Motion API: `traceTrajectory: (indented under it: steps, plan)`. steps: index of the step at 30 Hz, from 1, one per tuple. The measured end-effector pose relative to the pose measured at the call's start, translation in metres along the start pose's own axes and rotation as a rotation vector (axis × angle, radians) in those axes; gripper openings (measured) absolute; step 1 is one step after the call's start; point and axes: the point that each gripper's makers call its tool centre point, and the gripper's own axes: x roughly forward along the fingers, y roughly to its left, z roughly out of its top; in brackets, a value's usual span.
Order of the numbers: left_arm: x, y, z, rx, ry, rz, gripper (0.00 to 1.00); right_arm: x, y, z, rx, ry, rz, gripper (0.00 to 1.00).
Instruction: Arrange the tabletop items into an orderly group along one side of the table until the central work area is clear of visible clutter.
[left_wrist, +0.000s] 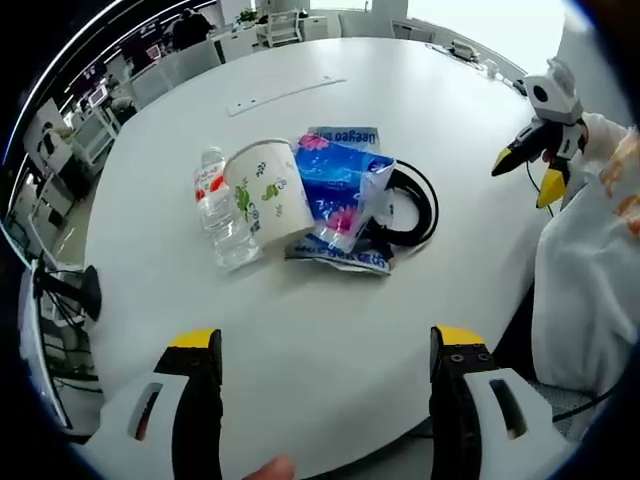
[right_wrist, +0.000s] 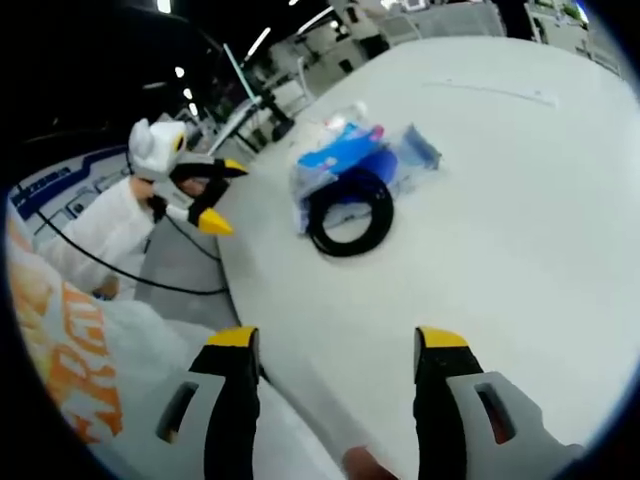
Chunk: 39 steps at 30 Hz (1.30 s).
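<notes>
The items lay bunched together on the white round tabletop (left_wrist: 420, 110), and neither tool held anything, so by the look of it the tidying had not started: the cluster sat in the open middle stretch instead of along one side. In the left gripper view a clear water bottle (left_wrist: 220, 210) with a red and white label lay beside a white paper cup (left_wrist: 268, 190) printed with green leaves, the two touching; just right of the cup sat a blue plastic packet (left_wrist: 340, 185) with pink marks, overlapping a flat blue pouch (left_wrist: 340, 258), and a coiled black cable (left_wrist: 415, 205) rested against their far side. Farther off, well apart from the group, a pale strip (left_wrist: 285, 93) lay on the surface. The left hand-held gripper (left_wrist: 325, 385) hovered near the table edge with its yellow-tipped jaws spread wide and nothing between them. The right hand-held gripper (right_wrist: 335, 385) likewise stood released, jaws apart, over the rim nearest the person's white sleeve (left_wrist: 590, 290). Everything remained to be moved, judging from these views. As for writing, the packet's top edge carried white lettering, seen upside down and too blurred to read with confidence; the bottle's label was too small to make out, and orange print on the clothing (right_wrist: 60, 370) was cut off
</notes>
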Motion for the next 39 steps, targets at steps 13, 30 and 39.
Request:
traceTrajectory:
  steps: [13, 30, 39]
  plan:
    - [0.001, -0.006, -0.009, 0.009, 0.036, 0.001, 0.85, -0.004, -0.009, -0.004, 0.028, -0.004, -0.016, 0.61]
    - [-0.003, -0.005, 0.011, -0.027, -0.029, -0.004, 0.84, -0.007, -0.016, -0.008, 0.044, 0.003, -0.035, 0.60]
    - [-0.010, -0.005, 0.029, -0.072, -0.113, -0.013, 0.83, -0.007, -0.015, -0.009, 0.050, 0.004, -0.031, 0.60]
